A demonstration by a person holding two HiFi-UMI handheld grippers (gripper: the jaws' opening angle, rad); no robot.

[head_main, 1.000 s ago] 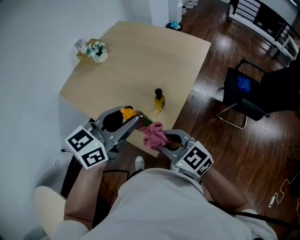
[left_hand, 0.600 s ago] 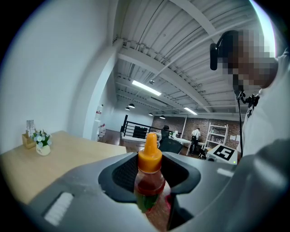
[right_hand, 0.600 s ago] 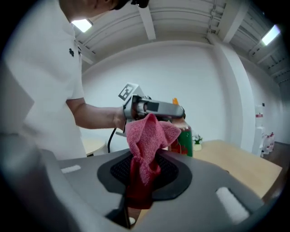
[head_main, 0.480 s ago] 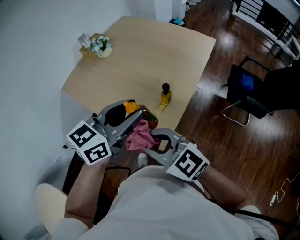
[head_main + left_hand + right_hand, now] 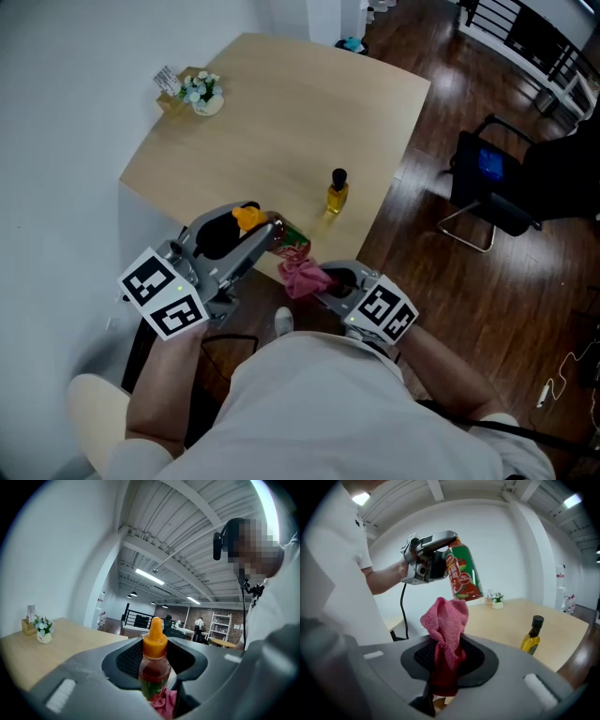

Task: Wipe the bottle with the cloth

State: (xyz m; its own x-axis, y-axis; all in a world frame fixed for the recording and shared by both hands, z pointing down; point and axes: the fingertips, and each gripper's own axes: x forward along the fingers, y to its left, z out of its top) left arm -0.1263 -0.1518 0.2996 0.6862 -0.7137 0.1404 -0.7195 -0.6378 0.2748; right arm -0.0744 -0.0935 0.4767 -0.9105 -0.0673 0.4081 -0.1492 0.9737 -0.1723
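A sauce bottle (image 5: 289, 241) with an orange cap and a green and red label is held above the table's near edge, with my left gripper (image 5: 255, 232) shut on it. In the left gripper view the bottle (image 5: 153, 667) stands between the jaws, cap away from the camera. My right gripper (image 5: 323, 282) is shut on a pink cloth (image 5: 302, 275). The cloth (image 5: 446, 632) bunches up out of the jaws, its top just under the bottle's (image 5: 464, 576) base. A bit of cloth (image 5: 165, 705) shows behind the bottle's lower end.
A small oil bottle (image 5: 337, 192) with a black cap stands on the wooden table (image 5: 281, 122) near its right edge. A pot of flowers (image 5: 199, 94) sits at the far left corner. A black chair (image 5: 492, 187) stands on the floor to the right.
The right gripper with the cloth slid left along the bottle toward the left gripper, then back right to the bottle's base end. The left gripper kept hold of the bottle.
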